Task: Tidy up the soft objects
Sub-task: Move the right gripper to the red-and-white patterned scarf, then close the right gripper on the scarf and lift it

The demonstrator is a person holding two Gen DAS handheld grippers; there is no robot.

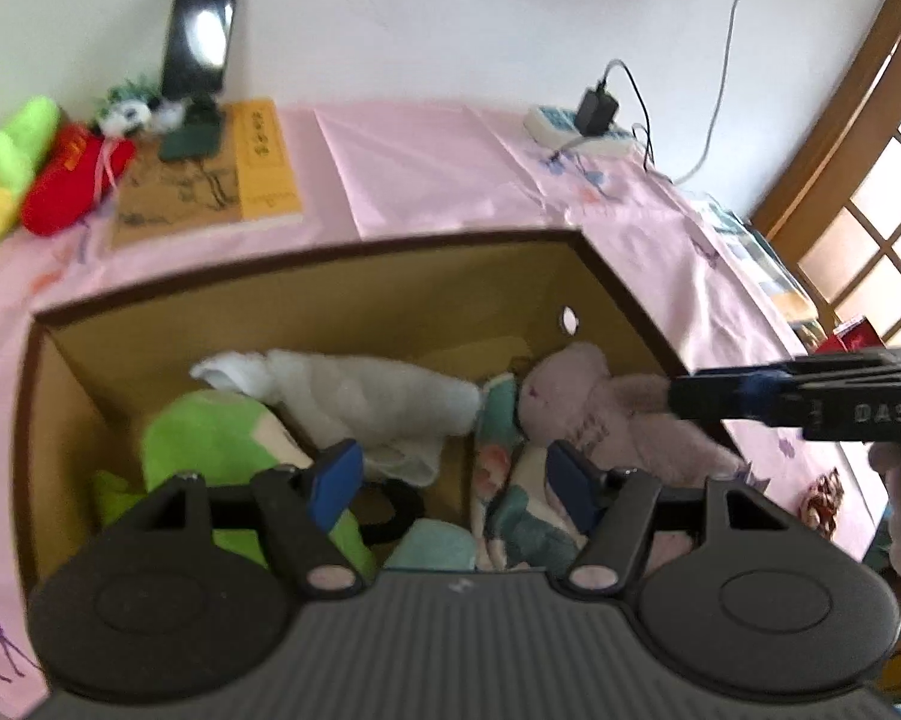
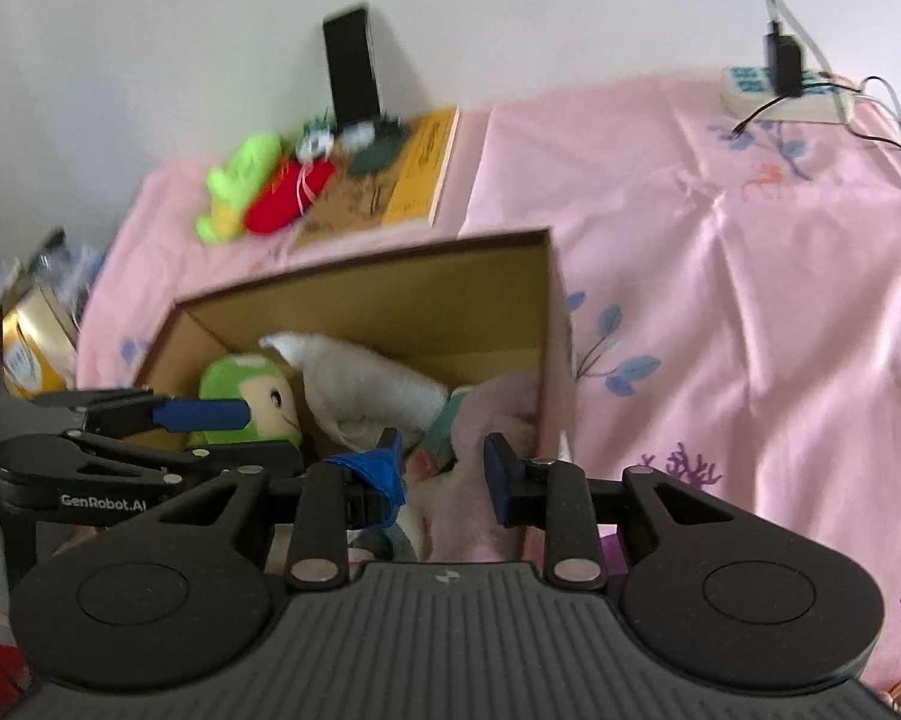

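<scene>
An open cardboard box (image 1: 306,300) stands on the pink cloth and also shows in the right wrist view (image 2: 390,294). Inside lie a green plush (image 1: 210,438), a white plush (image 1: 366,396), a patterned cloth (image 1: 510,504) and a pink plush bear (image 1: 576,396). My left gripper (image 1: 450,480) is open above the box and holds nothing. My right gripper (image 2: 444,474) is at the box's right wall with the pink plush (image 2: 468,498) between its parted fingers; from the left wrist view its fingers (image 1: 750,390) touch the bear's arm.
A lime-yellow plush (image 1: 12,168) and a red plush (image 1: 72,180) lie at the back left beside a brown book (image 1: 210,180) and a black phone (image 1: 201,30). A power strip with charger (image 1: 582,126) sits at the back right. A yellow carton (image 2: 30,348) stands left.
</scene>
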